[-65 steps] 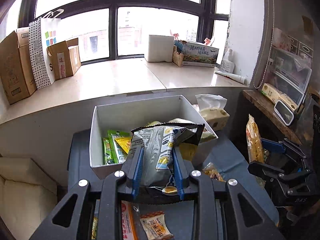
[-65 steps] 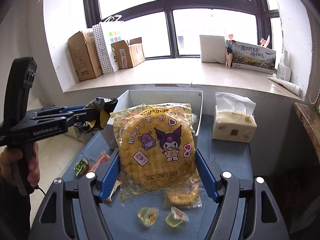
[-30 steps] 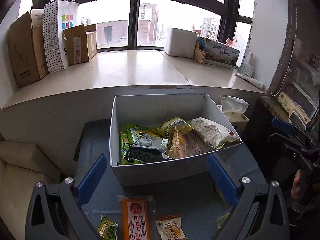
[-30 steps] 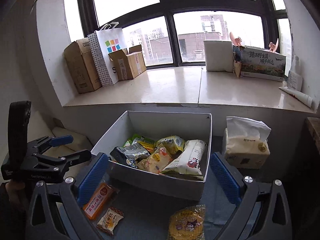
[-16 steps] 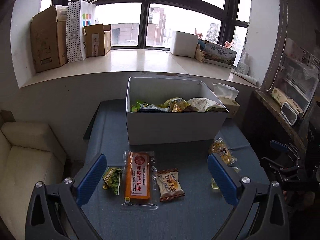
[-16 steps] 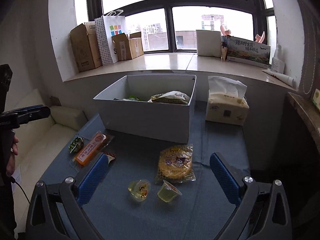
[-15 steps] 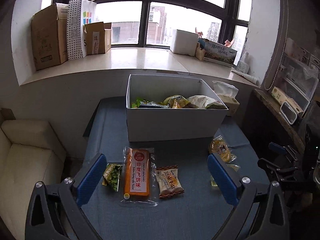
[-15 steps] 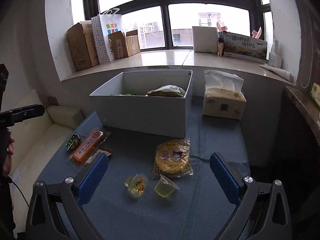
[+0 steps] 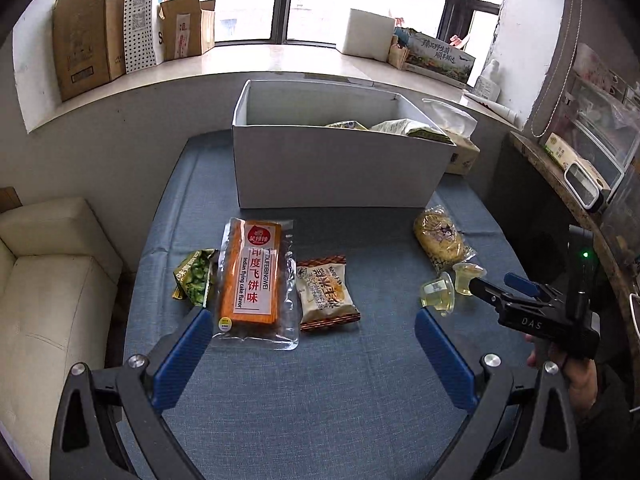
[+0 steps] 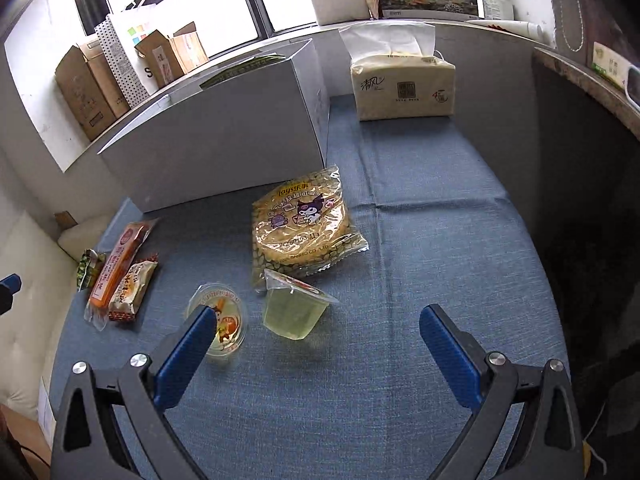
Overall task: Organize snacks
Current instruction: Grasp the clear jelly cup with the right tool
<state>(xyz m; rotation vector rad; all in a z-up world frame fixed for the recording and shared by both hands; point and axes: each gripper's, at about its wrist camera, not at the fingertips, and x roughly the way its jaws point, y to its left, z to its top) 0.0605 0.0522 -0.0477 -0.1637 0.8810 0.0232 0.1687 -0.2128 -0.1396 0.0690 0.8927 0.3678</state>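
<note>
Left wrist view: the left gripper (image 9: 314, 340) is spread wide and holds nothing, its blue pads low in the frame over the blue cloth (image 9: 320, 400). Between the pads and the white box (image 9: 340, 172) at upper centre lie three packets side by side. The orange cake pack (image 9: 250, 276) runs lengthwise up the frame toward the box. The green pea bag (image 9: 194, 278) sits at its left edge, and the tan bar (image 9: 326, 294) at its right, also pointing up the frame. Right of centre the round chip bag (image 9: 440, 238) lies near the box's right corner, with two jelly cups (image 9: 438, 296) just below it. The right gripper (image 9: 508, 290) enters from the right edge, its tips next to the cups.

Right wrist view: the right gripper (image 10: 314, 336) is spread wide and empty. The green jelly (image 10: 294, 306) is tipped on its side at centre, touching the chip bag (image 10: 300, 226) above it. The orange jelly (image 10: 222, 320) stands upright behind the left pad. The box (image 10: 224, 148) fills the upper left, and the tissue pack (image 10: 402, 84) stands at upper right.
</note>
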